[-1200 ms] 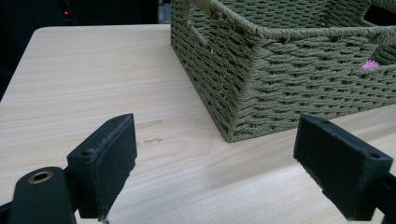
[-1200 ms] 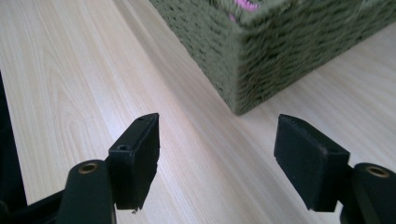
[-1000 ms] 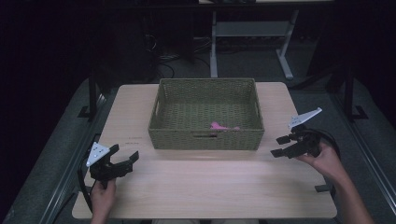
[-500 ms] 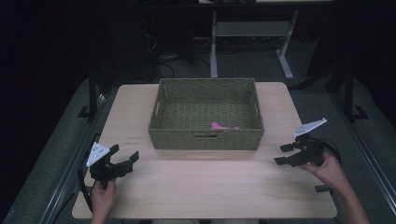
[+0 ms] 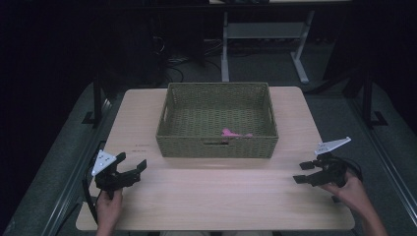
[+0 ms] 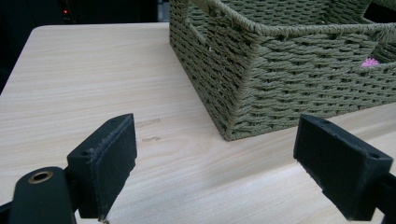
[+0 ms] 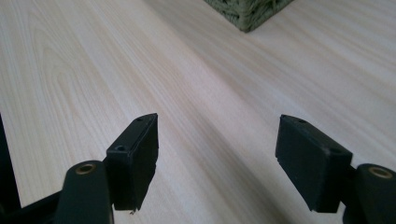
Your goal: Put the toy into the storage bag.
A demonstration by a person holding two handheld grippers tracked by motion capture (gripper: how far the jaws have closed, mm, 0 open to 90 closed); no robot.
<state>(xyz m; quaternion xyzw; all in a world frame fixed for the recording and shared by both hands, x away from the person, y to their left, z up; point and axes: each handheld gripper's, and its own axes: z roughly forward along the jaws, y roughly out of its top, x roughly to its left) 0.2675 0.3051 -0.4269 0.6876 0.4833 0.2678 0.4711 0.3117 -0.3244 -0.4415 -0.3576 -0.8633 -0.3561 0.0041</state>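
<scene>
Two grippers, one in each hand, sit low over a pale wooden table (image 5: 216,194) in the high view: the left gripper (image 5: 132,172) near the table's left front, the right gripper (image 5: 305,173) near its right front, both with jaws spread wide and nothing between them. Each carries one grey three-cornered plate. One woven green basket (image 5: 169,135) stands at the middle of the table, well apart from both grippers, and one small pink object (image 5: 231,133) lies on its floor near the front wall, right of centre. Dark carpet surrounds the table, and a white desk frame (image 5: 225,54) stands in the dim room behind it.

From the left gripper view, two black jaws stand far apart with only bare tabletop (image 6: 93,70) between them, holding and touching nothing. One corner of the basket (image 6: 238,88) rises ahead, and a speck of the pink object (image 6: 371,62) shows through the handle slot in the basket's wall.

From the right gripper view, the two black jaws also stand wide apart over bare wood grain (image 7: 210,93), gripping nothing; whether they touch the table cannot be told. One basket corner (image 7: 247,11) sits at the top edge, well clear of the jaws.
</scene>
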